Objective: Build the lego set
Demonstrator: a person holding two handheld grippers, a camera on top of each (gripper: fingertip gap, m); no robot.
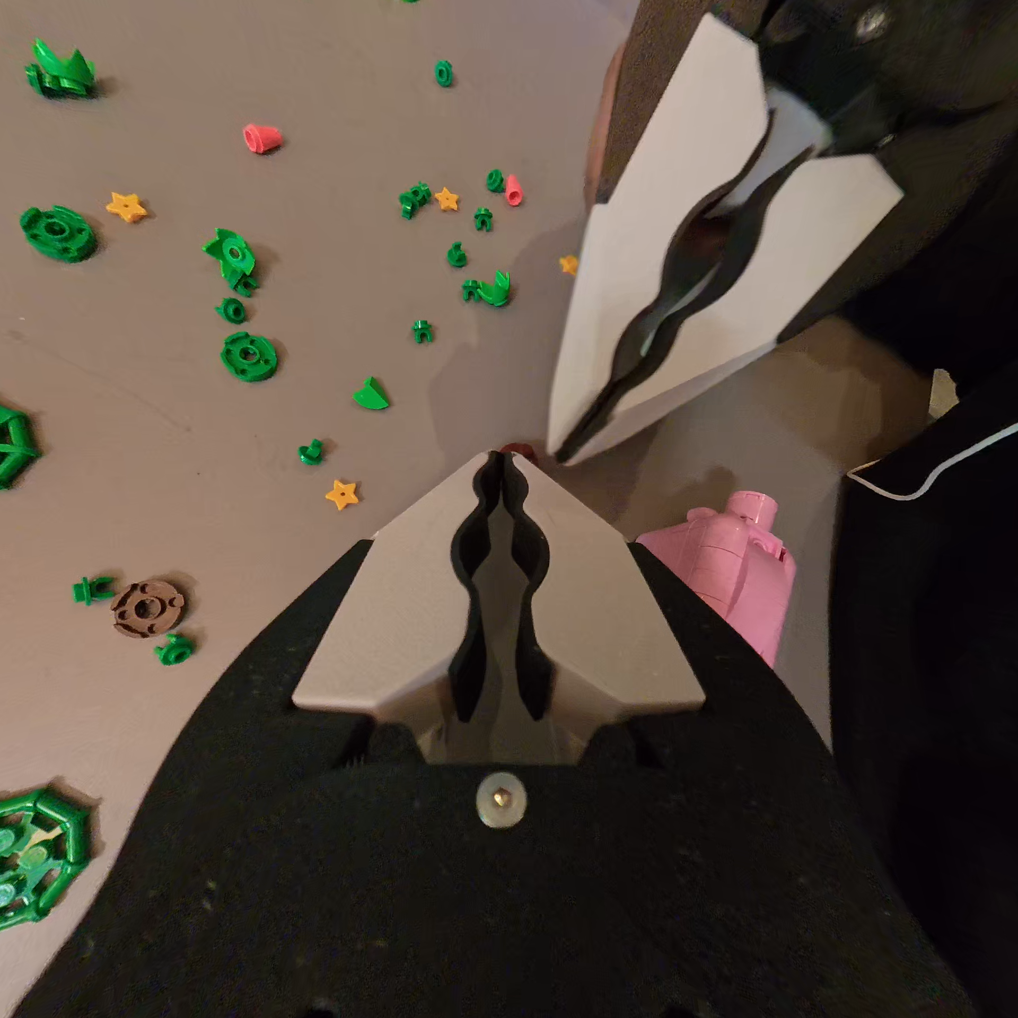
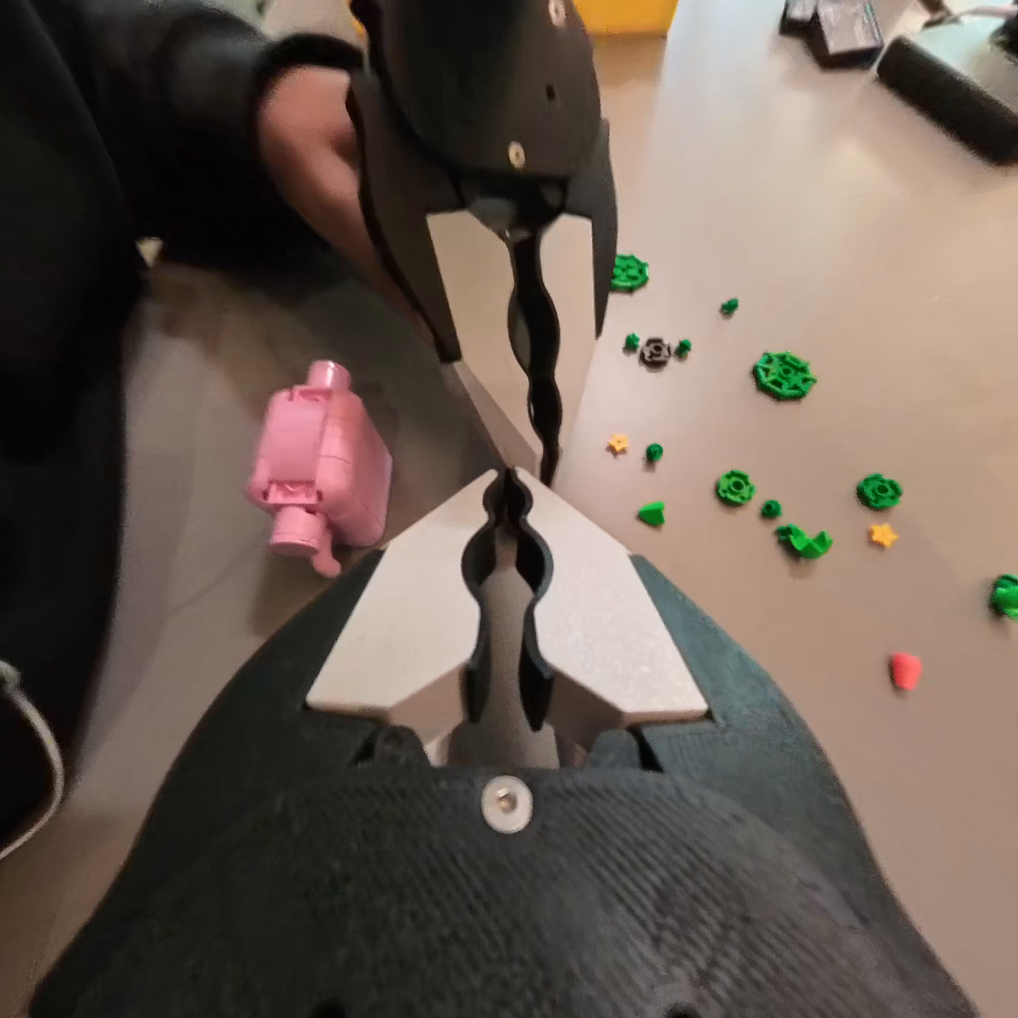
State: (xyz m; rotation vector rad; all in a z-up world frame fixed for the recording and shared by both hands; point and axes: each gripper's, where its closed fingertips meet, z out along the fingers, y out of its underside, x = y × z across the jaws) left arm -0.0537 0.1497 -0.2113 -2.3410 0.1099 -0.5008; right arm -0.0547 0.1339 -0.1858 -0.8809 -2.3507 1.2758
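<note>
My left gripper (image 1: 504, 456) is shut, its tips low over the grey table (image 1: 165, 468). A small dark red piece (image 1: 520, 448) shows just past its tips; I cannot tell whether it is held. My right gripper (image 1: 561, 456) comes in from the upper right, also shut, its tips almost touching the left one's. In the right wrist view my right gripper (image 2: 507, 475) is shut and the left gripper (image 2: 548, 478) points down right beside it. A pink lego build (image 1: 727, 567) lies on its side just right of the left gripper; it also shows in the right wrist view (image 2: 319, 463).
Loose pieces lie scattered over the table: green rounds (image 1: 249, 357), green wheels (image 1: 33, 854), yellow stars (image 1: 341, 494), red cones (image 1: 263, 137), a brown round plate (image 1: 146, 608). A person's dark sleeve and hand (image 2: 308, 160) are close behind. Dark objects (image 2: 947, 104) sit far back.
</note>
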